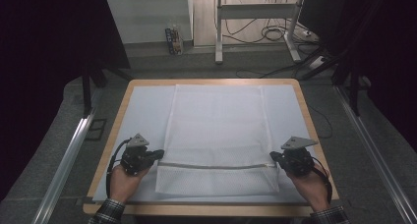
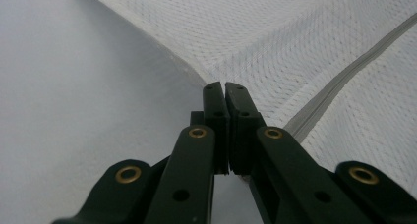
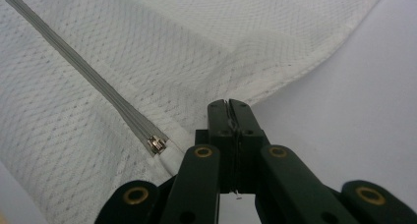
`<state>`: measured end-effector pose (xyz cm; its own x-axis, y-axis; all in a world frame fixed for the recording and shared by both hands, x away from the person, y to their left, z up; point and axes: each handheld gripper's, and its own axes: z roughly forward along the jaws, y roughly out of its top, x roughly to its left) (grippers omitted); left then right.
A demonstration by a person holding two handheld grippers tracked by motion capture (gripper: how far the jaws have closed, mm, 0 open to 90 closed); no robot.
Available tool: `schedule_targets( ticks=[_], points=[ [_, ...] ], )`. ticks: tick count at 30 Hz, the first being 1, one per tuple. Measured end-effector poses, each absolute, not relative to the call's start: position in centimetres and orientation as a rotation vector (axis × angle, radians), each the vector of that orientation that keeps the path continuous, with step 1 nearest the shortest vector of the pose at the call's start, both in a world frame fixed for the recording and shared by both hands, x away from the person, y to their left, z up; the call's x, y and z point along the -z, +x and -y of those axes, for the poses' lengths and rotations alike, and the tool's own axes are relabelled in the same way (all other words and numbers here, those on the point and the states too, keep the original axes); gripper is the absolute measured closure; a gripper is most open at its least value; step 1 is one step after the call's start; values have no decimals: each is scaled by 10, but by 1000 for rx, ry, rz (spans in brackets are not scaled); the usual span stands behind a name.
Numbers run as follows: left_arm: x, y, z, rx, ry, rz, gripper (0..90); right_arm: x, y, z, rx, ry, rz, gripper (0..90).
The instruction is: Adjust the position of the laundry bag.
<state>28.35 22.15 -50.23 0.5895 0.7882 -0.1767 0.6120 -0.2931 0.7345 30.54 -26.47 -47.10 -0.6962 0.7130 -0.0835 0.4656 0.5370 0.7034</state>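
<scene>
High view: white rectangular mesh laundry bag (image 1: 216, 135) lies flat in the middle of the white-covered, wood-edged surface (image 1: 142, 111), with its grey zipper (image 1: 216, 165) running across near the person's edge. Left hand-held gripper (image 1: 158, 154) sits at the bag's left edge by the zipper end; right hand-held gripper (image 1: 273, 156) sits at the right edge by the other end. A hand (image 1: 124, 182) holds each one.

Left gripper view: left hand-held gripper (image 2: 224, 89) has its jaws pressed together, tips right at the bag's (image 2: 295, 32) edge seam. Probably pinching the hem, but the mesh between the jaws is hard to make out. Zipper (image 2: 344, 74) runs off to the right.

Right gripper view: right hand-held gripper (image 3: 228, 106) is clamped tight on the bag's (image 3: 147, 52) edge; fabric shows between the jaw tips. Metal zipper pull (image 3: 157, 144) sits just beside the jaws, left.
</scene>
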Motion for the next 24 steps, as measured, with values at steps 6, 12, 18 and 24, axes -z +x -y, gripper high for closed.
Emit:
schedule_targets(
  ticks=[6, 12, 18, 24],
  points=[
    [505, 270, -229, -233, 1998, -1122, 891, 471, 295, 263, -957, 961, -2435, 885],
    [508, 258, -228, -212, 2020, -1115, 888, 472, 282, 263, -959, 957, -2454, 884],
    [512, 255, -216, -221, 2107, -1098, 886, 479, 279, 267, -919, 973, -2480, 883],
    [520, 259, -213, -213, 2149, -1121, 884, 491, 284, 266, -843, 988, -2535, 880]
  ],
)
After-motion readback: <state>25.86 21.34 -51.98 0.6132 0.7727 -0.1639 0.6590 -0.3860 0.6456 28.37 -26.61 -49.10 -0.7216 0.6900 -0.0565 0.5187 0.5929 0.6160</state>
